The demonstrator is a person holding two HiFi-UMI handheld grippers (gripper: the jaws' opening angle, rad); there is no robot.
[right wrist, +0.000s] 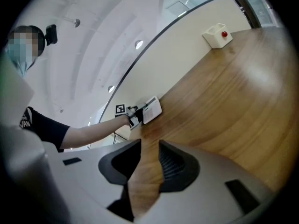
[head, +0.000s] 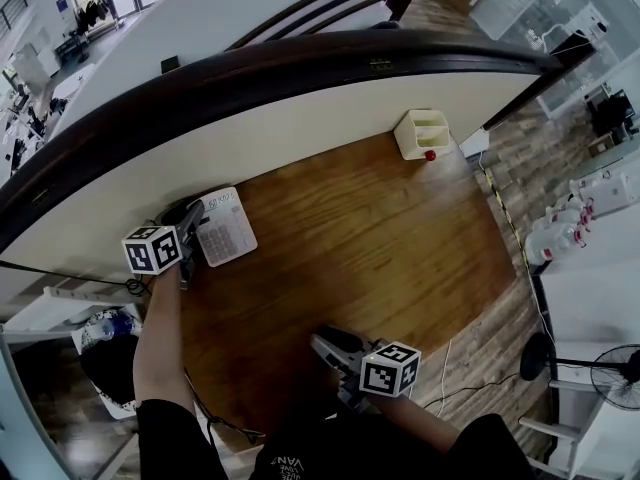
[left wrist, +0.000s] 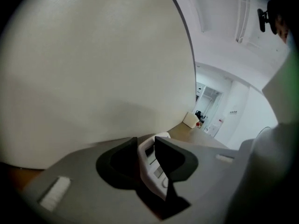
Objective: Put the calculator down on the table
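The white calculator (head: 225,228) lies flat on the wooden table (head: 370,238) at its far left, against the cream partition. My left gripper (head: 195,218) reaches its near left edge. In the left gripper view the calculator (left wrist: 152,164) stands between the jaws of the left gripper (left wrist: 146,141), which are slightly apart around it and look loose on it. My right gripper (head: 325,346) hovers over the table's near edge, open, with only wood showing between its jaws (right wrist: 149,164). The right gripper view shows the calculator (right wrist: 152,110) and the left gripper (right wrist: 133,117) far off.
A white desk holder (head: 420,133) with a small red object (head: 430,155) beside it stands at the table's far right corner. The curved cream partition (head: 250,118) bounds the far side. A fan (head: 615,373) and cables are on the floor at right.
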